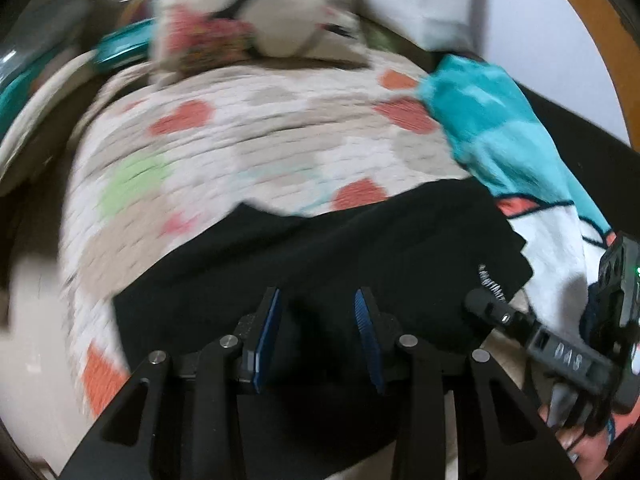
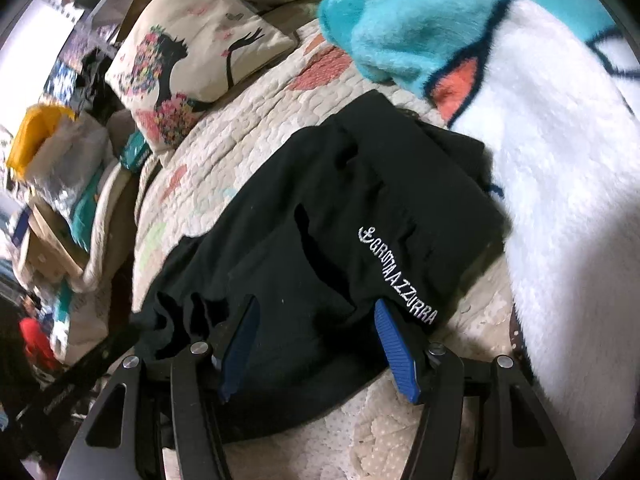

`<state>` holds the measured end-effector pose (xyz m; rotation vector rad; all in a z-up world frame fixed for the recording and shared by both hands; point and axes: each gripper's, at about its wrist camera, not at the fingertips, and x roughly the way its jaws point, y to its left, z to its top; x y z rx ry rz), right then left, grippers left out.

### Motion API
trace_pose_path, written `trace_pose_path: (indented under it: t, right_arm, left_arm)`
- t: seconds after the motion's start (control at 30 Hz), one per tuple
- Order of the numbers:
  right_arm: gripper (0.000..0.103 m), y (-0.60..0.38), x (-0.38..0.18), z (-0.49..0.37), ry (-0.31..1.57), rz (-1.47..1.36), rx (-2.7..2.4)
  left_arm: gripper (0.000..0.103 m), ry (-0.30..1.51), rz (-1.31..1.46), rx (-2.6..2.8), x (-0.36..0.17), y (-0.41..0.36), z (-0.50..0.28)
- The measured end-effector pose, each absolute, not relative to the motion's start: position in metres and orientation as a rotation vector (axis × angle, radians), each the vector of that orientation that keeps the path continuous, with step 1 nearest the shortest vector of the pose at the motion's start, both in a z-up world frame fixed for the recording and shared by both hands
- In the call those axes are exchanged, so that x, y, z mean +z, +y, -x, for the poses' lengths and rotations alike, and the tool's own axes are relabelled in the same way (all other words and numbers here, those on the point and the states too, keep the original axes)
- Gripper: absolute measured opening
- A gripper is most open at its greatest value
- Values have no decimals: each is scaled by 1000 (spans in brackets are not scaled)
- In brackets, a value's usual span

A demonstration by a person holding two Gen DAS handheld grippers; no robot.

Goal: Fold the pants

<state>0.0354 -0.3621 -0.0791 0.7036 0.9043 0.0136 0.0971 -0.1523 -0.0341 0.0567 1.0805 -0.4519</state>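
at the bottom of each frame, the left claw (image 1: 318,300) and right claw (image 2: 316,308) stand wide apart, holding nothing, over the black pants (image 2: 340,208) bunched mid-frame on the spotted quilt (image 1: 248,120); a teal-and-white blanket (image 2: 540,160) lies upper right, a pillow (image 2: 192,60) upper left.

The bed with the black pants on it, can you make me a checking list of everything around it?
Surface: quilted bedspread with coloured spots.
Job's things: black pants, bunched, white lettering facing up.
Clutter: fluffy teal-and-white blanket beside the pants; printed cushion; piled items at the bedside.
Grippers: left gripper open over the pants; right gripper open, pants between its fingers.
Cables: nothing seen.
Surroundings: white wall, wooden edge; left view blurred.
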Motion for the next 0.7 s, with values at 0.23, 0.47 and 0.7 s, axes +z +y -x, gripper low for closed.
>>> trace_pose_path:
  t: [0.23,0.47,0.7]
  right_arm:
    - [65,-383,-82,-38,862,-791,-20]
    - [64,-389,-89,-43,838,-836,-8]
    - [42,-398,-90,-52,798,-830,-22]
  left_arm:
    - [37,1118,-136,-604,-42,-237,-147]
    - [40,1192,-186,-738,-62,-317,-186]
    - [42,1214,-287,-800,-78,-362,-191]
